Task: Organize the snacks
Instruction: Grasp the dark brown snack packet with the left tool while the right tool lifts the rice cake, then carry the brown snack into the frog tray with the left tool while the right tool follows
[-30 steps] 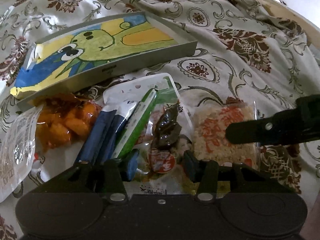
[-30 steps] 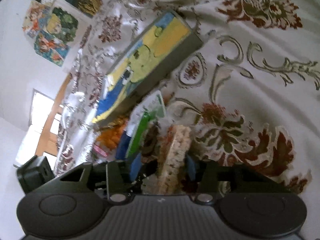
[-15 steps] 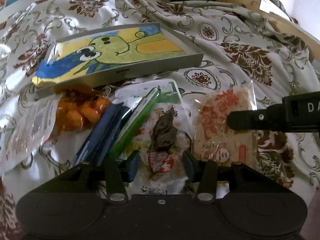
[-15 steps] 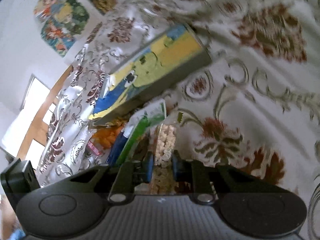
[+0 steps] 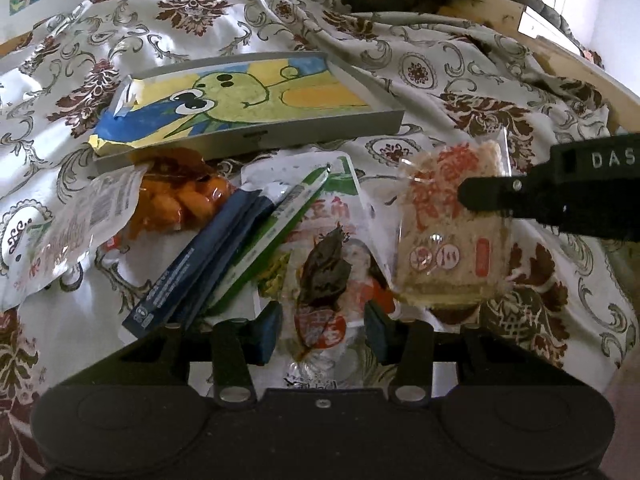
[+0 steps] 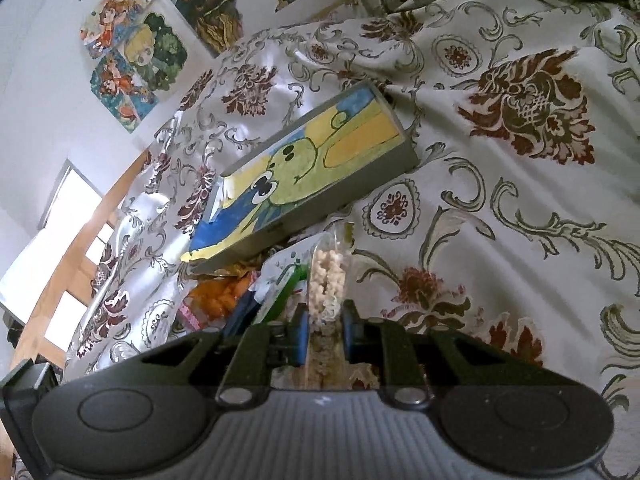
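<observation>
A grey tray (image 5: 320, 136) with a painted green cartoon lining lies on the floral bedspread; it also shows in the right wrist view (image 6: 352, 196). In front of it is a heap of snack packs. My right gripper (image 6: 324, 332) is shut on a clear pack of rice crackers (image 6: 326, 280), held edge-on above the heap. In the left wrist view that pack (image 5: 448, 248) hangs tilted, and one of the right gripper's fingers (image 5: 500, 196) crosses it. My left gripper (image 5: 322, 332) is shut on a clear pouch with a dark dried snack (image 5: 324, 272).
An orange snack bag (image 5: 188, 196), a white printed bag (image 5: 76, 232), dark blue sachets (image 5: 200, 264) and a green stick pack (image 5: 276, 224) lie left of the pouch. A wooden bed frame (image 5: 560, 52) runs along the right. Posters (image 6: 132, 52) hang on the wall behind.
My right gripper closed from open onto the rice cracker pack and raised it off the bedspread. The left gripper drew back with the pouch between its pads.
</observation>
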### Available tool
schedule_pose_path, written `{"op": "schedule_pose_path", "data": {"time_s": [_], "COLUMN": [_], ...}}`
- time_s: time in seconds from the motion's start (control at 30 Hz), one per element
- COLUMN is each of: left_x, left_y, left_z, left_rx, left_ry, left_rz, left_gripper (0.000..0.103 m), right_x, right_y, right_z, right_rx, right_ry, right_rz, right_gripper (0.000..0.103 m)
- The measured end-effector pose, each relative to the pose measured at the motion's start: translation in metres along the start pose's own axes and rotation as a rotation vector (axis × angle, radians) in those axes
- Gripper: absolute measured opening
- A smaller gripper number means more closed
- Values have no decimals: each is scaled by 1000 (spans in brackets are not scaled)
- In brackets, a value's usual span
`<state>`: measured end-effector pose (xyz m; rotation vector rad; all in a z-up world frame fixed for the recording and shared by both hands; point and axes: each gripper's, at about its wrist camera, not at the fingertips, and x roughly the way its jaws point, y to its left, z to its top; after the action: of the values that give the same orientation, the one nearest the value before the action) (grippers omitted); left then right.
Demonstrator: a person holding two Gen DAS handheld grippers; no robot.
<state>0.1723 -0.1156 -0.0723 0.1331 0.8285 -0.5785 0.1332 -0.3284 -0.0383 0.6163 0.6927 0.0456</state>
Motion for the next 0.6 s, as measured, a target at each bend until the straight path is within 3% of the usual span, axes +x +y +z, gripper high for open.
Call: {"op": "schedule_pose_path", "data": {"time_s": [0.33, 0.47, 0.53, 0.6], "left_x": [23, 31, 34, 35], "left_y": [4, 4, -1, -5], "left_z": [-5, -4, -4, -4], "left_rx": [-19, -29, -6, 19], "left_ry": [82, 89, 98, 107], "left_rz": [-3, -33, -23, 2], "left_gripper": [51, 71, 71, 66], "right_x": [2, 4, 6, 7], "right_y": [2, 2, 2, 3], "right_z": [-1, -1, -1, -2], "right_rx": [-13, -14, -15, -16], "right_ry": [4, 13, 18, 23], "right_rz": [-12, -13, -15, -17], "right_gripper": [18, 18, 18, 18]}}
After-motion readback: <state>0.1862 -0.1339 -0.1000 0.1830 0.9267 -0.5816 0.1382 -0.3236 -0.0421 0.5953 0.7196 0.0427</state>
